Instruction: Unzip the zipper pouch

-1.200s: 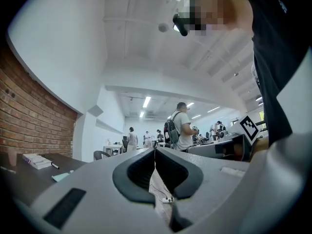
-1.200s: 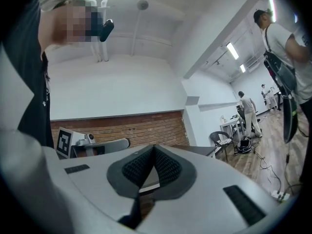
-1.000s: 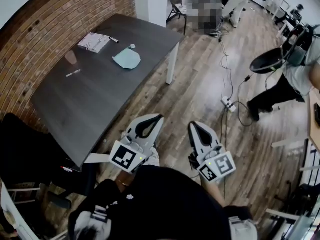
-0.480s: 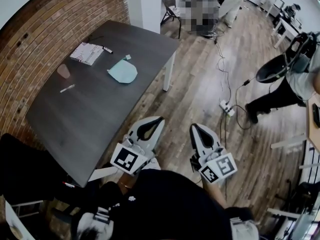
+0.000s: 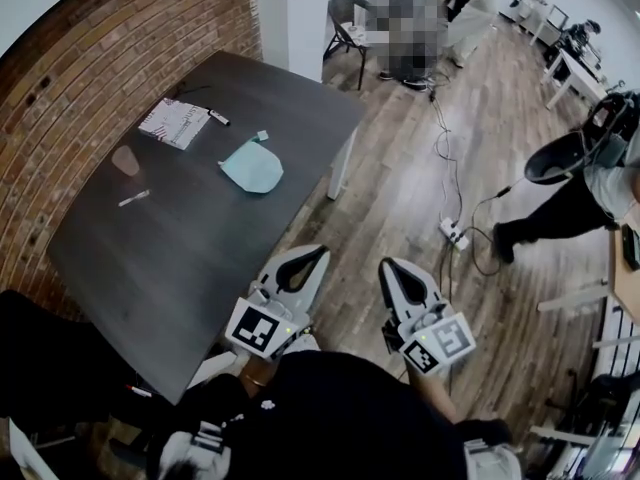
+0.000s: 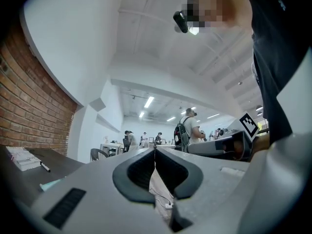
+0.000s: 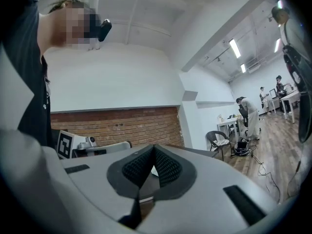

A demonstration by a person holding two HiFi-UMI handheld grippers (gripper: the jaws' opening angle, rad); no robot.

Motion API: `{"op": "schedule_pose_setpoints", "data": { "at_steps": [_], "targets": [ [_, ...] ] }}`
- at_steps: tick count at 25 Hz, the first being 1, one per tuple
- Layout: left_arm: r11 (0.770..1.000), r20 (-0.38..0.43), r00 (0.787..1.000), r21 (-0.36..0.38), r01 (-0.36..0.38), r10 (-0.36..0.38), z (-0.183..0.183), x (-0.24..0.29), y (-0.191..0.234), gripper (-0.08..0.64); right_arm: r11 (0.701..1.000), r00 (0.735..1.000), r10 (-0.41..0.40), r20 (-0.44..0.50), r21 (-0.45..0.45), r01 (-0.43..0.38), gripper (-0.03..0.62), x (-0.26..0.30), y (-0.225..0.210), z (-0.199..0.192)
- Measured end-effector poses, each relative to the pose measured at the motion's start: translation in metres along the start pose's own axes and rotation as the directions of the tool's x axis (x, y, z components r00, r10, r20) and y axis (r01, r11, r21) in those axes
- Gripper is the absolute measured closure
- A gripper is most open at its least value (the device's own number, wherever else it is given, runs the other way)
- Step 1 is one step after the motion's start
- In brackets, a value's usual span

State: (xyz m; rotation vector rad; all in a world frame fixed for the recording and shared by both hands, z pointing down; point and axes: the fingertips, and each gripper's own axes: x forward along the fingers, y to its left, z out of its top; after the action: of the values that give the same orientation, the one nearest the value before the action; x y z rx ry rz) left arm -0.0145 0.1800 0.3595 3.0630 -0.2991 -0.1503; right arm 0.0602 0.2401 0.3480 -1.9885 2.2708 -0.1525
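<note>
**Pouch untouched on the table, both grippers closed and empty**

The zipper pouch (image 5: 252,167) lies flat on the dark table (image 5: 150,258), toward the far right of the top and close to its right edge. It is pale teal, with 1 rounded end. A notebook (image 5: 174,122) with a black marker (image 5: 218,118) beside it lies farther off to the pouch's left, and a white pen (image 5: 133,198) lies nearer on the left. Nothing touches the pouch.

It looks like thin fabric, so it is probably soft and very light. On that smooth top it would likely slide or bunch up if the zipper were tugged with nothing anchoring it. A sensible hold would be 1 gripper pinching the cloth at the end of the zipper line while the other takes the pull. A small pale tab (image 5: 262,136) at the pouch's far edge may be that pull, but it is too small to tell.

The left gripper (image 5: 320,252) has its 2 jaws pressed together at the tips, with nothing between them. The right gripper (image 5: 386,265) is the same, with tips meeting and no object in its grasp. Both are held level over the wooden floor, close to the person's body and off the table's near right side, well apart from the pouch. The unzipping has not begun.
</note>
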Motion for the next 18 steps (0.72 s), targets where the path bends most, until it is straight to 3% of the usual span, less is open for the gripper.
{"op": "schedule_pose_setpoints", "data": {
  "at_steps": [8, 18],
  "targets": [
    [0.999, -0.028, 1.000, -0.036, -0.006, 0.005, -0.016, 0.007, 0.048, 0.555, 0.999, 0.998, -0.038, -0.049, 0.009, 0.038, 0.592, 0.037, -0.017, -0.022],
    [0.998, 0.000, 0.999, -0.049, -0.041, 0.041, -0.019, 0.009, 0.104, 0.555, 1.000, 0.996, -0.009, -0.089, -0.021, 0.007, 0.592, 0.095, -0.022, -0.023]
  ]
}}
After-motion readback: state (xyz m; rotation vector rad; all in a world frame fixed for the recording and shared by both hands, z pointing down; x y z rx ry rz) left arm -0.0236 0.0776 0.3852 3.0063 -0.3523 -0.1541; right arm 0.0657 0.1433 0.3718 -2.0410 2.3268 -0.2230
